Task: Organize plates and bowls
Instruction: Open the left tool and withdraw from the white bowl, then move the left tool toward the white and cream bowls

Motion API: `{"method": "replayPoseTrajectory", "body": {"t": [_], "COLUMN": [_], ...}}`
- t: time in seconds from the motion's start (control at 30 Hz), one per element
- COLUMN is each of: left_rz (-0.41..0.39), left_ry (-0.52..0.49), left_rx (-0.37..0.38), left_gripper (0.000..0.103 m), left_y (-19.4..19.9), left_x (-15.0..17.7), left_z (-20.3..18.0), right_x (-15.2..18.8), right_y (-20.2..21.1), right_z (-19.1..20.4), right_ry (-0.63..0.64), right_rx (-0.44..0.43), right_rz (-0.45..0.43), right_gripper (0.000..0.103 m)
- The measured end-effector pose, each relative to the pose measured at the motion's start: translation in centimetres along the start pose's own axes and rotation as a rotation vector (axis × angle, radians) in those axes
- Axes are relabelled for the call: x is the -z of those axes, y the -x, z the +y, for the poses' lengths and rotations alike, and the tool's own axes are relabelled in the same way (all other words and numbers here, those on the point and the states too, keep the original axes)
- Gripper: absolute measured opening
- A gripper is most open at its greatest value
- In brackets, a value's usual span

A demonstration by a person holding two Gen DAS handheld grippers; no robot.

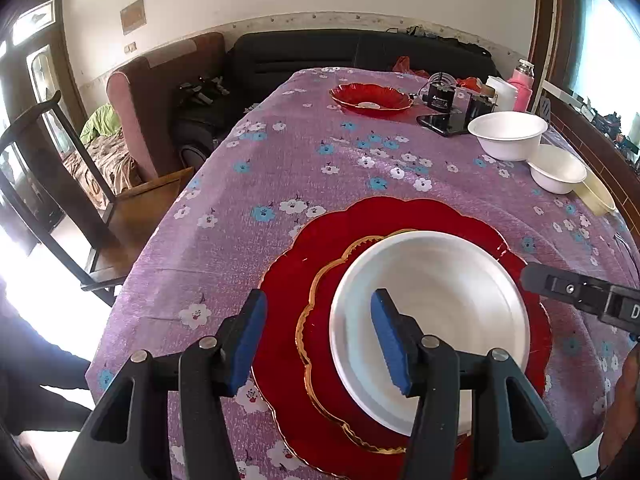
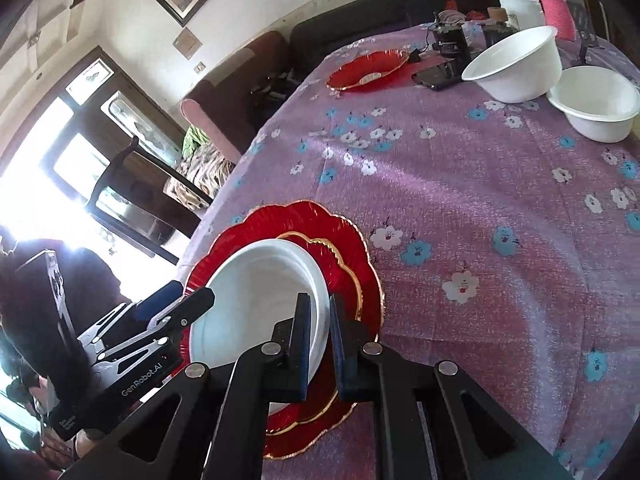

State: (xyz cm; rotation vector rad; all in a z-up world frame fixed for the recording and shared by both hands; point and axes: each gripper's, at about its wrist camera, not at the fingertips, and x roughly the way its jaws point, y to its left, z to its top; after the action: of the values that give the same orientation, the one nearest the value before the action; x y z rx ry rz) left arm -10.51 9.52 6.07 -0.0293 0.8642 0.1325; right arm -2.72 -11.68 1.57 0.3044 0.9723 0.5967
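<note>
Left wrist view showed a white bowl (image 1: 432,320) sitting empty on two stacked red plates (image 1: 304,280) on the counter (image 1: 304,168). Left gripper (image 1: 320,336) fingers stood open around the bowl's near rim. Right gripper (image 2: 320,340) fingers pinched that bowl's rim. Two more empty white bowls (image 1: 508,134) sat beyond the plates.
</note>
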Motion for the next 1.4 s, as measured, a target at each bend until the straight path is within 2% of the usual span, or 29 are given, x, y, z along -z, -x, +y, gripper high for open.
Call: {"method": "replayPoseTrajectory", "body": {"t": [0.07,0.2,0.3,0.73,1.2,1.4], "left_rz": [-0.003,-0.007,-0.017,-0.031,-0.011,0.043], "left_ry": [-0.002,-0.008,-0.015,-0.090,-0.252,-0.316], "left_rx": [-0.001,-0.005,-0.012,0.002,0.108,0.179], "left_gripper": [0.054,0.056,0.062,0.063,0.067,0.067], "left_y": [0.2,0.6,1.0,2.6,3.0,1.8], "left_x": [0.0,0.0,-0.1,-1.2,-2.0,-1.7], "left_z": [-0.2,-0.7,-1.1,-5.1,-14.5,-19.3], "right_x": [0.1,0.2,0.3,0.4,0.4,0.7], "right_y": [0.5,1.2,1.8,4.4,8.5,10.9], "right_z": [-0.3,-0.8,-1.2,-4.1,-10.0,-13.6], "right_ry": [-0.008,-0.027,-0.032,-0.094,-0.207,-0.266], "right_rx": [-0.007,-0.014,-0.021,-0.056,-0.059,-0.045], "right_rz": [-0.006,-0.012,-0.026,-0.077,-0.167,-0.213], "right_gripper": [0.012,0.026,0.028,0.035,0.036,0.037]}}
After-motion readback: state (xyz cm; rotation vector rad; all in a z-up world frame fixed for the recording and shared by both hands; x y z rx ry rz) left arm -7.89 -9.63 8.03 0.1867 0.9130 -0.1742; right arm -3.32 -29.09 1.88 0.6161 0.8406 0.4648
